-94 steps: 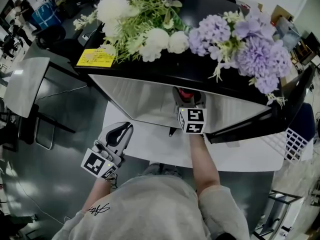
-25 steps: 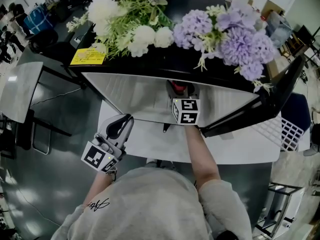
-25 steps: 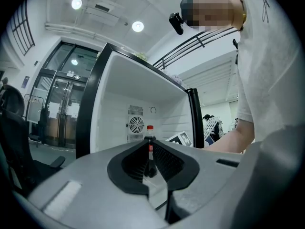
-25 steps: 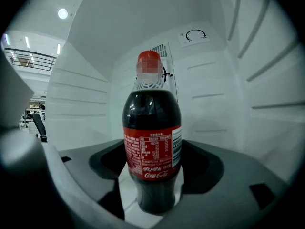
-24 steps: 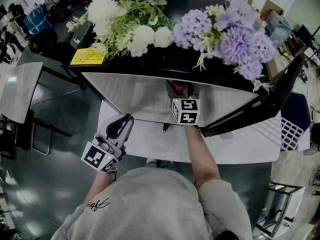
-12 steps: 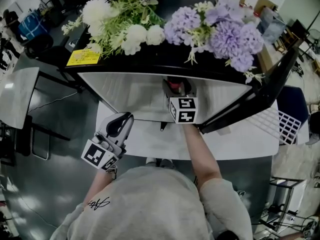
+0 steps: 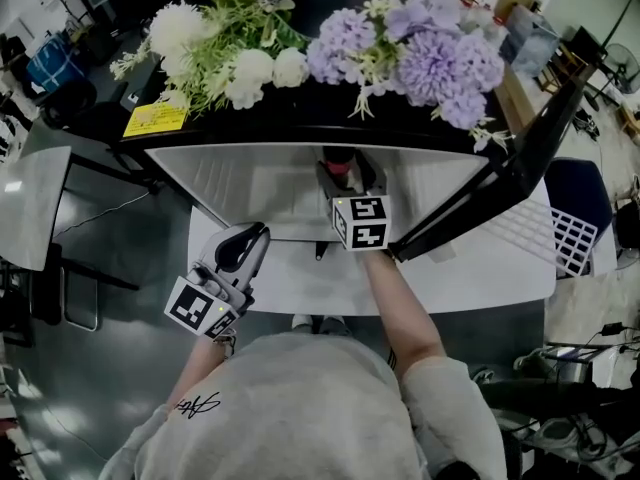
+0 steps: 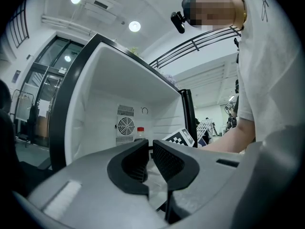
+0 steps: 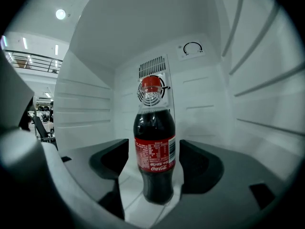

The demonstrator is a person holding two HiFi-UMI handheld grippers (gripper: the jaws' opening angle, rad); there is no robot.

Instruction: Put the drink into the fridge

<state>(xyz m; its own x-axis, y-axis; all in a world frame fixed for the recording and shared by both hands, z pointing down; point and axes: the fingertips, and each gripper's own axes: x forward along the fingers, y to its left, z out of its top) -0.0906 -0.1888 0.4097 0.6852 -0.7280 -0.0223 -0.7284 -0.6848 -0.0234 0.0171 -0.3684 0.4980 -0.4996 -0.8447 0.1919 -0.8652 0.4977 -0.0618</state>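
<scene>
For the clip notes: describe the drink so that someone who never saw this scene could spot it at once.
Look into the open white fridge under the flowers. On its floor, before the round fan grille at the back, stands a bottle upright: dark cola, red cap, red label, no other item beside it.

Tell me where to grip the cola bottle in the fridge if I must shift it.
Probably at its red label, coming in from the door side: the cola bottle stands upright, and that band is wide and straight-sided. The right gripper has its jaws open on either side of it.
</scene>
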